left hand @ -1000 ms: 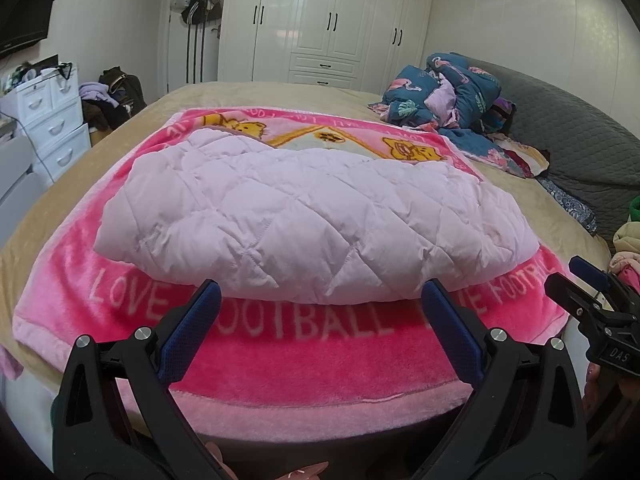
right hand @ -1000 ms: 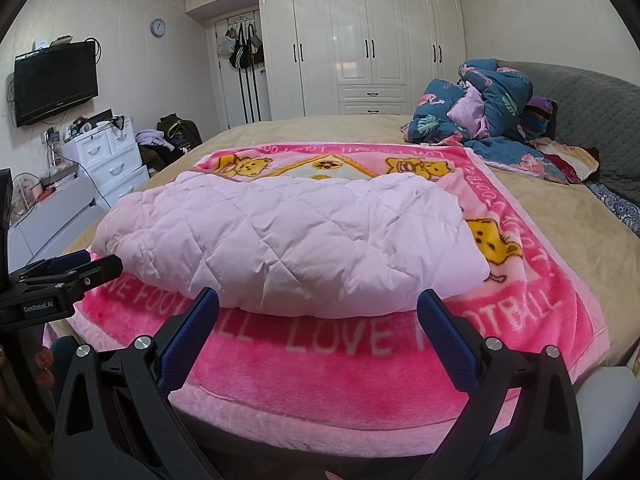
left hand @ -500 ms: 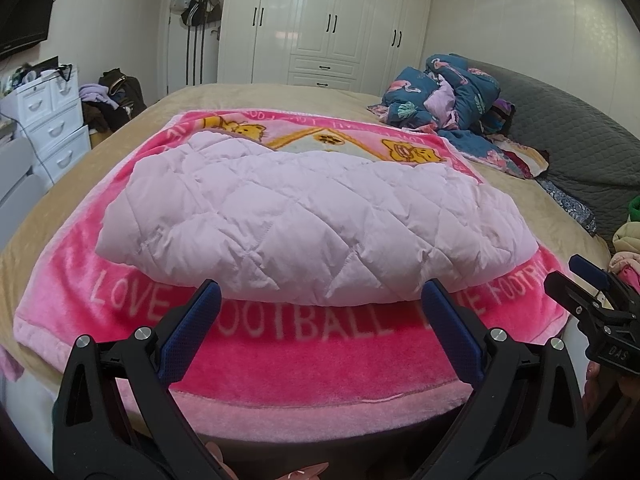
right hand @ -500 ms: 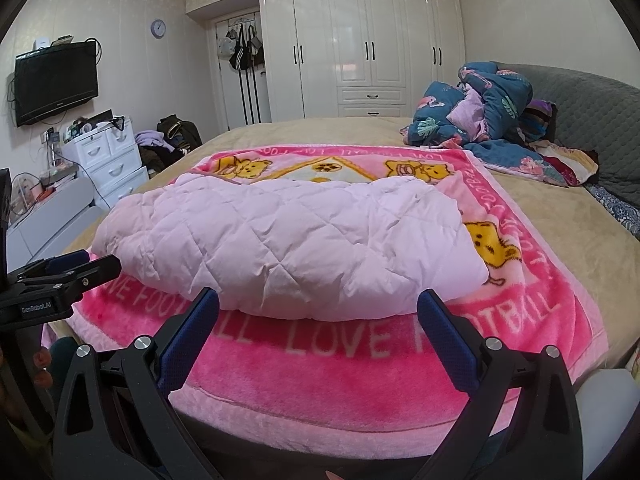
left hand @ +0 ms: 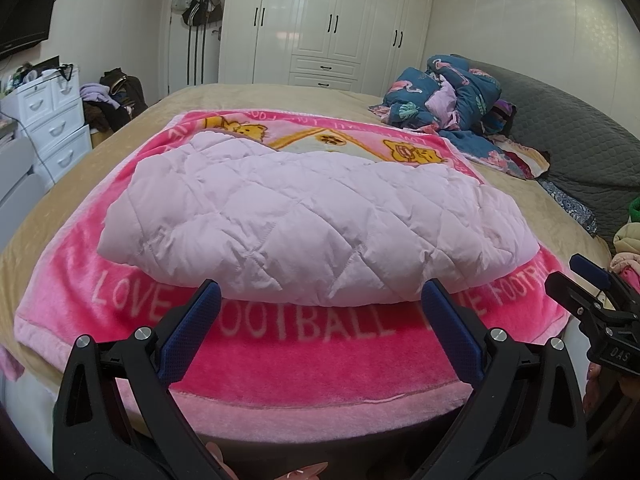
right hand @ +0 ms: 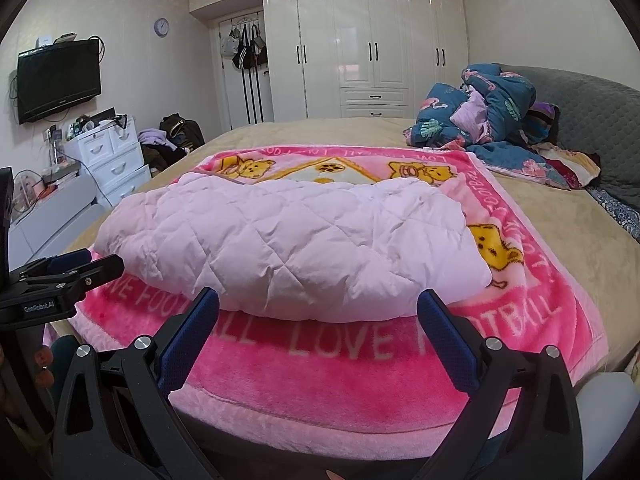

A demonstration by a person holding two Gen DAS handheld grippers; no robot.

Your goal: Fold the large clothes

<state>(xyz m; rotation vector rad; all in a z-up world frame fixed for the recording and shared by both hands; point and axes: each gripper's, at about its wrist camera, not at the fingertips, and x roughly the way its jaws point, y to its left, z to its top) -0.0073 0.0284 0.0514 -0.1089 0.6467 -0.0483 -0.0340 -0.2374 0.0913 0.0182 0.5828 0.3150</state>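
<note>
The pale pink quilted garment [left hand: 316, 228] lies folded into a wide, puffy bundle across the middle of the pink blanket [left hand: 304, 352], its long side running left to right and its near edge just beyond the line of white lettering. In the right wrist view the same garment [right hand: 288, 240] covers the near-left part of the blanket [right hand: 360, 372], leaving the yellow bear print at the right and the cartoon panel at the far end uncovered. The blanket is spread on a bed [left hand: 256, 98] with a tan cover.

The left gripper [left hand: 320, 300] hovers at the near edge of the bed, jaws released and spread wide, the blue pads [left hand: 188, 332] clear of the fabric — nothing is between them. The right gripper [right hand: 318, 300] sits likewise near the bed's near edge, jaws released and empty. Each gripper appears in the other's view: the right one at the right edge of the left view, the left one at the left edge of the right view.

At the far right of the bed a heap of blue patterned bedding [right hand: 492, 116] rests against a grey headboard [right hand: 592, 120]. White wardrobes [right hand: 376, 52] fill the far wall — bags hang beside them. A white drawer unit [right hand: 116, 160] stands at the left, below a wall-mounted television [right hand: 58, 78].
</note>
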